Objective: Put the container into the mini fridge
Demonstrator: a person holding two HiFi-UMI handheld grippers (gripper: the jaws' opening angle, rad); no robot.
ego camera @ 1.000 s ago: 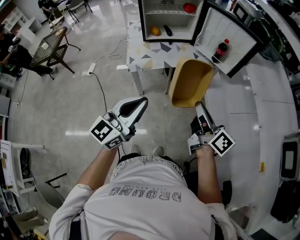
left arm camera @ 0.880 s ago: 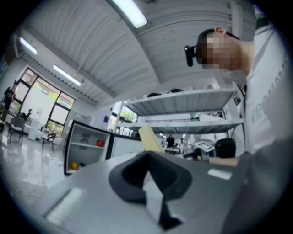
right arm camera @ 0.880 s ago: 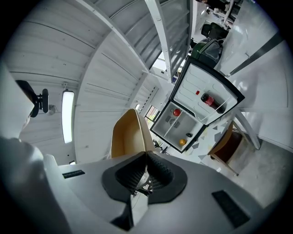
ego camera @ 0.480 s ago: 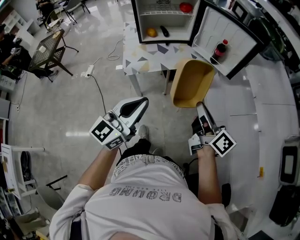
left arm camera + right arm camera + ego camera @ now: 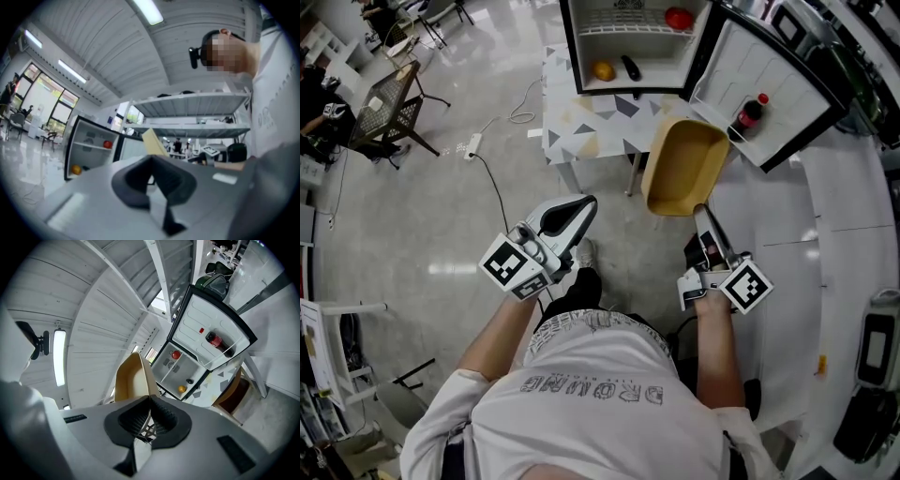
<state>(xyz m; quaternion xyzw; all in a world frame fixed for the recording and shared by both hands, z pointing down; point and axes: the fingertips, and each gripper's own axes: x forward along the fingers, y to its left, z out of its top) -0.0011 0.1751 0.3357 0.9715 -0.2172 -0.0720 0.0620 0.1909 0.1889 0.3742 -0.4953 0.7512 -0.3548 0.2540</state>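
Observation:
A tan plastic container (image 5: 682, 166) hangs tilted in front of me, its near rim pinched by my right gripper (image 5: 698, 212), which is shut on it. In the right gripper view the container (image 5: 132, 378) rises edge-on from the closed jaws of the right gripper (image 5: 150, 402). The white mini fridge (image 5: 624, 45) stands open on a patterned table (image 5: 598, 117) ahead, with its door (image 5: 773, 82) swung right. My left gripper (image 5: 587, 202) is held at the left, shut and empty; the left gripper (image 5: 153, 161) shows its closed jaws, with the fridge (image 5: 90, 146) beyond them.
Inside the fridge lie an orange (image 5: 602, 70), a dark item (image 5: 628, 67) and a red item (image 5: 678, 17). A cola bottle (image 5: 750, 112) sits in the door shelf. A white counter (image 5: 834, 234) runs along the right. A cable (image 5: 497, 187) crosses the floor at left.
The fridge and table have slid a little lower and closer in the head view as the person steps forward. Both grippers keep their pose, the right one still holding the container.

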